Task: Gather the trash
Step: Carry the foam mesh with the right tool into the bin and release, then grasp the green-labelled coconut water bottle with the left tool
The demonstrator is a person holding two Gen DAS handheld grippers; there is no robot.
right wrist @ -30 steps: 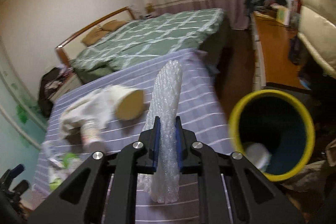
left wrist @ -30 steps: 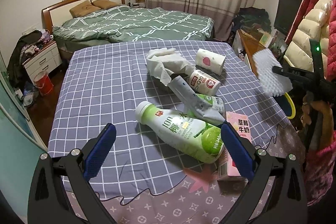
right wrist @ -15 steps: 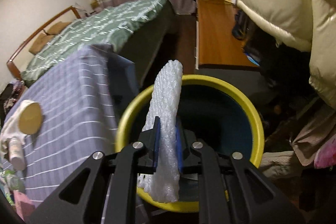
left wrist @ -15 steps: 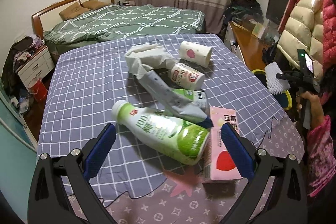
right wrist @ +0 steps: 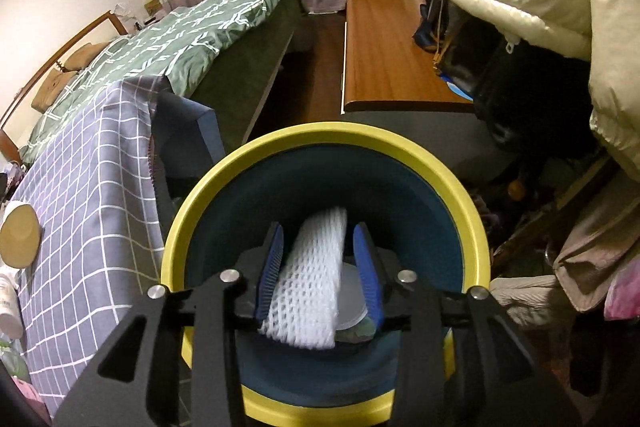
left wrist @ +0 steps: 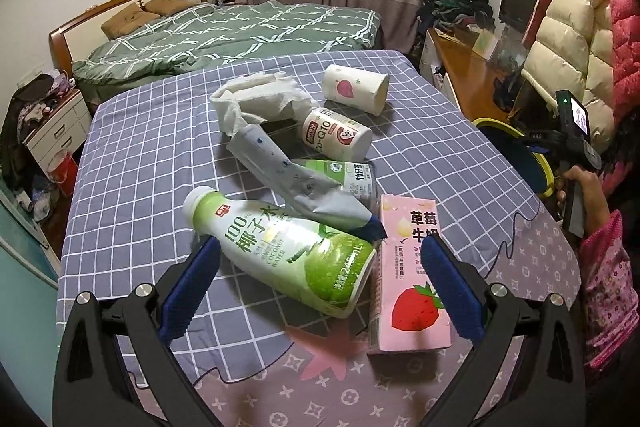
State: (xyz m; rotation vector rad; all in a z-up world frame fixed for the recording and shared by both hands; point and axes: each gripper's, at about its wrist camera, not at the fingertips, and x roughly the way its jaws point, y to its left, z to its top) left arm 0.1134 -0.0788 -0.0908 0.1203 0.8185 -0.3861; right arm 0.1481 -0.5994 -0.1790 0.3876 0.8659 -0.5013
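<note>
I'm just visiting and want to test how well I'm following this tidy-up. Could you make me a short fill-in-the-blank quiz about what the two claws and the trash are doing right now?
1. The right claw is open above a bin whose rim is coloured ____.
2. The white foam net lies between its blue ____.
3. The open left claw straddles a green and white ____ lying on its side.
4. The pink carton shows a picture of a ____.

Missing words: yellow; pads; bottle; strawberry

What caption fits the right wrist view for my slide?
Open right gripper above the yellow-rimmed bin, white foam net between its pads.
</note>
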